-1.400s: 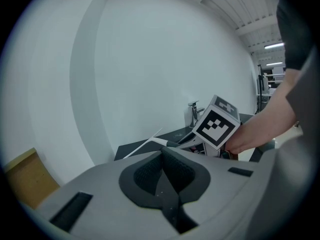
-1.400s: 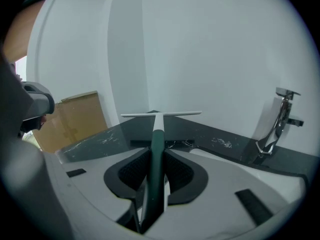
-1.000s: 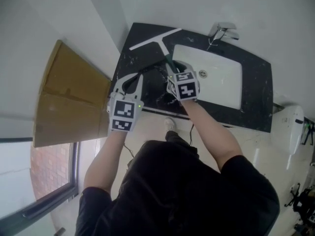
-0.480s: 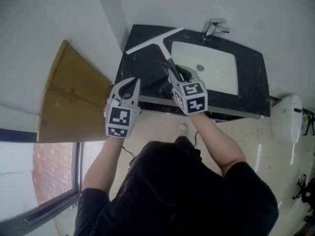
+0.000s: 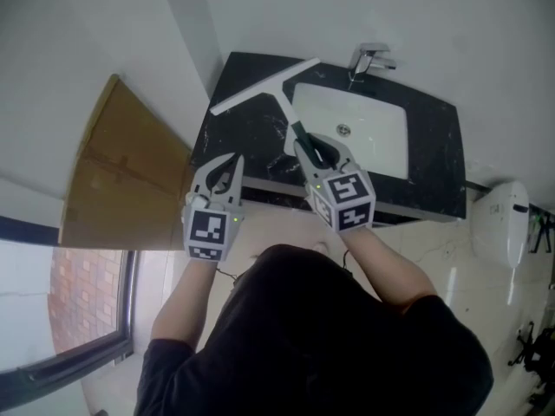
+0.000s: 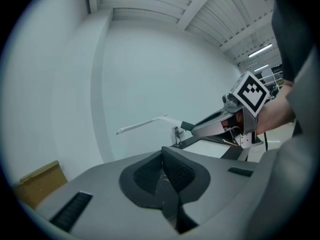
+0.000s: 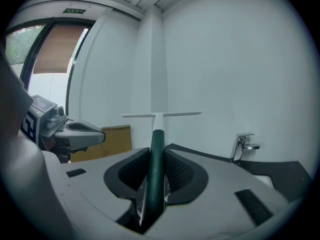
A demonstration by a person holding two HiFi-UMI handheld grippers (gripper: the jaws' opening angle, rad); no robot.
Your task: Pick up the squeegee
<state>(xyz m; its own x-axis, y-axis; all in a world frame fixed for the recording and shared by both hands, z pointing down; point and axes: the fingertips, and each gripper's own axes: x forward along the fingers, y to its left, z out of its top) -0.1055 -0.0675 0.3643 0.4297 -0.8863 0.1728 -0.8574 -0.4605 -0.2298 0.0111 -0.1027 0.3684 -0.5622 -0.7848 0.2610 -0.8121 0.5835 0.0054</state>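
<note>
Squeegee [image 5: 279, 98], just one, T-shaped with a slim white blade and a dark green handle, is clamped by that handle in your right claw [image 5: 314, 150] above the left end of the glossy black veined bench [image 5: 429, 167], while your left claw [image 5: 224, 173] stays pressed together, empty.
</note>
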